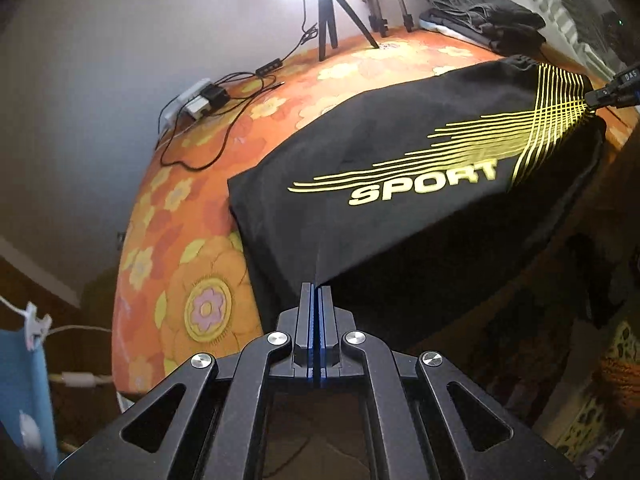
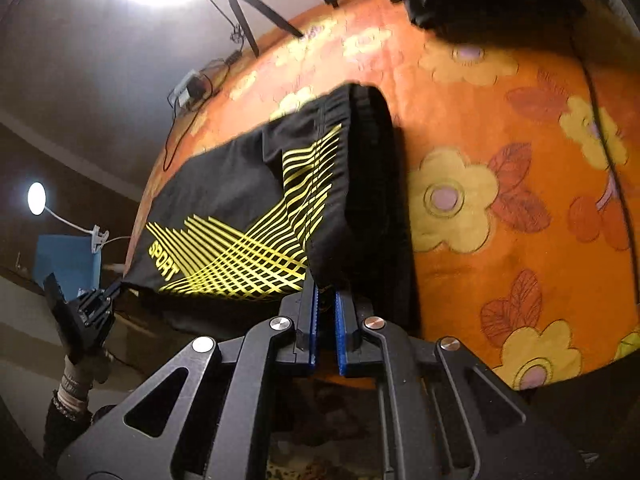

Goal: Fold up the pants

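Observation:
Black pants (image 1: 360, 148) with yellow stripes and the word SPORT lie partly on the orange flowered bed (image 1: 184, 208), their near edge lifted. My left gripper (image 1: 319, 292) is shut on the near fabric edge at one end. My right gripper (image 2: 326, 296) is shut on the near edge at the waistband end of the pants (image 2: 256, 208). The fabric hangs stretched between the two grippers over the bed's front edge. Each gripper shows in the other's view: the right one (image 1: 600, 98) at the far right, the left one (image 2: 106, 296) at the lower left.
A pile of dark folded clothes (image 1: 484, 20) sits at the back of the bed. A black tripod (image 1: 332, 20) stands at the back, with a power strip and cables (image 1: 200, 100) at the left edge. A clip lamp (image 2: 38, 198) and blue box (image 2: 68, 260) are beside the bed.

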A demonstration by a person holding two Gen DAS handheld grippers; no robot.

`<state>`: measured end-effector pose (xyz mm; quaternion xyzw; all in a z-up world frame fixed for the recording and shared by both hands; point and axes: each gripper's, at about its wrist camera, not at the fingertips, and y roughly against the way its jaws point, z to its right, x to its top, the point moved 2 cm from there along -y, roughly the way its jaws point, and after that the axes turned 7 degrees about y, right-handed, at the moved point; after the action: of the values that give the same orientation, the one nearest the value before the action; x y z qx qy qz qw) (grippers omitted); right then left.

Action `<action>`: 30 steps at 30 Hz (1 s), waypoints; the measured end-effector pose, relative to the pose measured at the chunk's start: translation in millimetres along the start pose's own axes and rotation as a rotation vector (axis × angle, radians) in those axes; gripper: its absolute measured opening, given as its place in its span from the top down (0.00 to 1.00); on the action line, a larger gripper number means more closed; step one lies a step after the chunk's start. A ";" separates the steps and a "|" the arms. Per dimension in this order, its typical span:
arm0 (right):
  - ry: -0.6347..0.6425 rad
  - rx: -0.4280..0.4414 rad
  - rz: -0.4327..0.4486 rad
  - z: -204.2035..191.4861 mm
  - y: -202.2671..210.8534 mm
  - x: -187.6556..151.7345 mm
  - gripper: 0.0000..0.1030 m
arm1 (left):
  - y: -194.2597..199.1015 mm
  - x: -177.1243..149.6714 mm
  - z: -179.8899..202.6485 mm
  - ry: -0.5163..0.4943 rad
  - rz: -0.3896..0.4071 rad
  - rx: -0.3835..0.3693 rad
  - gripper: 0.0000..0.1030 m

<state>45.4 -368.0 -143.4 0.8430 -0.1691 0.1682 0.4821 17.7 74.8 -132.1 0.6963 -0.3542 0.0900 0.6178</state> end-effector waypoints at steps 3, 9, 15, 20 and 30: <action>-0.008 -0.018 -0.013 1.8 -4.0 0.7 0.93 | 0.1 -4.6 3.5 -0.007 -0.003 -0.003 1.00; -0.007 -0.052 -0.063 7.7 -15.9 -6.9 0.93 | -1.4 -12.5 5.1 -0.004 -0.016 -0.024 1.00; 0.017 -0.055 -0.080 2.4 -15.2 -10.2 0.93 | 0.8 -21.5 1.8 -0.003 -0.030 -0.020 1.00; 0.037 -0.035 -0.122 -4.8 -19.9 -19.0 0.95 | 5.0 -30.9 -4.6 0.023 -0.039 -0.020 1.00; 0.349 -0.196 0.007 -64.6 2.8 -3.8 0.90 | 20.6 -23.5 -46.6 0.295 -0.013 -0.087 0.79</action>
<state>33.0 -312.6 -112.0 0.7495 -0.1013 0.2962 0.5833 2.6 127.0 -118.7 0.6505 -0.2586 0.1717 0.6931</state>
